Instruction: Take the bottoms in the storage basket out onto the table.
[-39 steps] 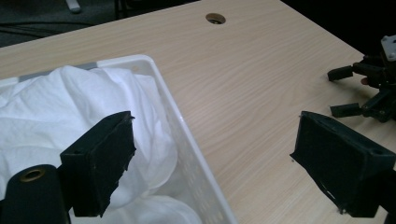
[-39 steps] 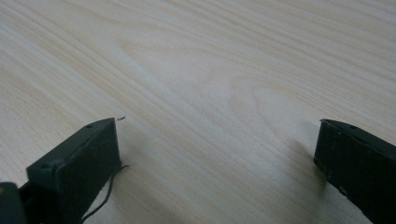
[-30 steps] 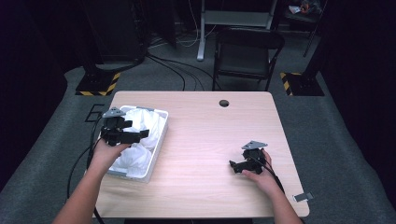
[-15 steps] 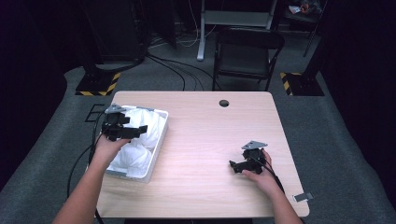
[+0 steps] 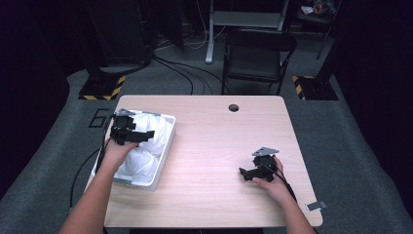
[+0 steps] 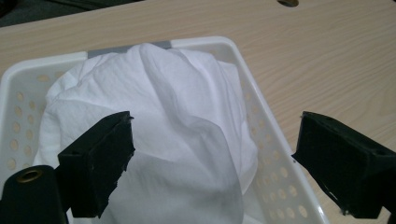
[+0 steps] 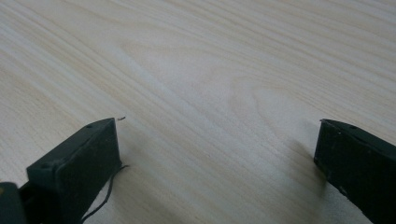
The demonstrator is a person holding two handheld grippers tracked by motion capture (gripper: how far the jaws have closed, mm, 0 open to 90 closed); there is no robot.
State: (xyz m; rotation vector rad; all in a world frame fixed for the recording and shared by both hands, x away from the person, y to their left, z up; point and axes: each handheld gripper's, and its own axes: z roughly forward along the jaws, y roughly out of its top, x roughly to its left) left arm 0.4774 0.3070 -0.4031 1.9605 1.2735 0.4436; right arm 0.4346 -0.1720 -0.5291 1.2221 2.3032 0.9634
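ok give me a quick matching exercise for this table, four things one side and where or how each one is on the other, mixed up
Things:
1. white cloth
2. white basket
3. left hand-held gripper
4. right hand-held gripper

Places or states:
A. open, low over bare wood at the table's right
B. heaped inside the basket
C. open, above the cloth
D. on the table's left side

Pairs: 1-B, 2-D, 3-C, 4-A
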